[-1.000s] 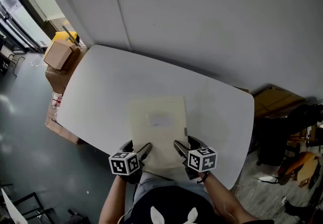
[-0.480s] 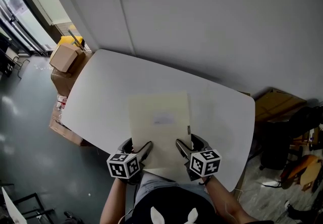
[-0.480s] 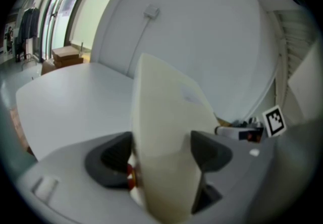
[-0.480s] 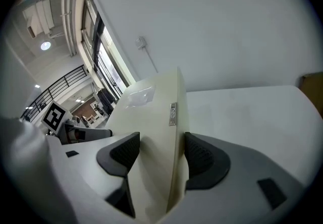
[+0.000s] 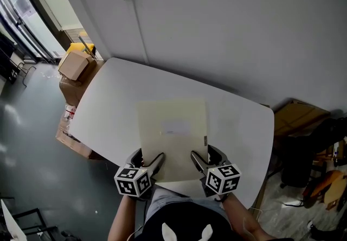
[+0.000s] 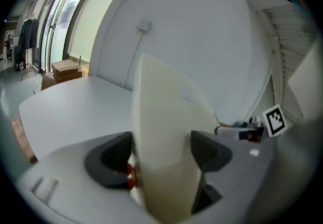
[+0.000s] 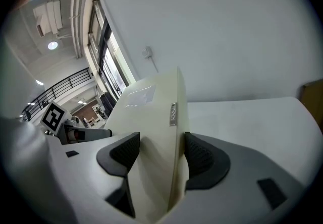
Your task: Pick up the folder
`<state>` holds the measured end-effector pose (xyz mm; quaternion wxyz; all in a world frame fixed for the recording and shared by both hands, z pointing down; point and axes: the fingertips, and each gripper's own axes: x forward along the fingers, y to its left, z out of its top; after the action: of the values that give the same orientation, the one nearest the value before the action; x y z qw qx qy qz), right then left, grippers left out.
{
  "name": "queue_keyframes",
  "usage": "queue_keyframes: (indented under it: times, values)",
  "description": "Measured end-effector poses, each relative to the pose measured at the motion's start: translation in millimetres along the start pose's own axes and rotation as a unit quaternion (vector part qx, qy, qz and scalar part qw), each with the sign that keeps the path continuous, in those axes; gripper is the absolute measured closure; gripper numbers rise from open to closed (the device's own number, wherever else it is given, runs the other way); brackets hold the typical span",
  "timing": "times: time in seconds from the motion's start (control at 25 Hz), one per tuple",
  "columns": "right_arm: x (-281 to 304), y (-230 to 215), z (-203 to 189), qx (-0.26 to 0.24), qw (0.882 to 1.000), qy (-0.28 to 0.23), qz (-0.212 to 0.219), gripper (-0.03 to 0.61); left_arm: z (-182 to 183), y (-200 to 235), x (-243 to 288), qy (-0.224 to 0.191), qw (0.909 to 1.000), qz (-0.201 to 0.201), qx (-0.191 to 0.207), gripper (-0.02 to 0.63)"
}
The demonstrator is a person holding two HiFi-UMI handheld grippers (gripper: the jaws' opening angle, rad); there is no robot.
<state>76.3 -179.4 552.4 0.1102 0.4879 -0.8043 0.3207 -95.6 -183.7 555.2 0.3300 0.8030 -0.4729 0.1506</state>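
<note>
The cream folder [image 5: 172, 131] is being held by its near edge over the near part of the white table [image 5: 108, 101], with its far edge pointing toward the wall. It is being clamped at both near corners: the left gripper [image 5: 152, 158] is closed on the left corner, and the right gripper [image 5: 204, 157] on the spine side, just before the small metal tag [image 7: 172, 113]. Two grips are probably being used so that the thin cover is kept flat and is not being bent during lifting. Whether the far edge is touching the table cannot be told.

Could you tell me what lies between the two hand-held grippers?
Only the folder, in the head view; left hand-held gripper and right hand-held gripper both clamp it.
</note>
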Motion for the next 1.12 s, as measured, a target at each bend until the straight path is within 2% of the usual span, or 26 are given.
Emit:
queue_keyframes:
  times: [0.76,1.12]
  values:
    - [-26.1,28.1,32.0,-0.052,0.997,-0.05,0.008,0.305,24.4,-14.5,-35.0,-0.067,0.9977,-0.001,0.003,0.259]
    - [-37.9,37.0,37.2,-0.063,0.996,-0.064,0.01,0.305,27.8,-20.6,-48.2,-0.081,0.9967,0.003,0.003,0.259]
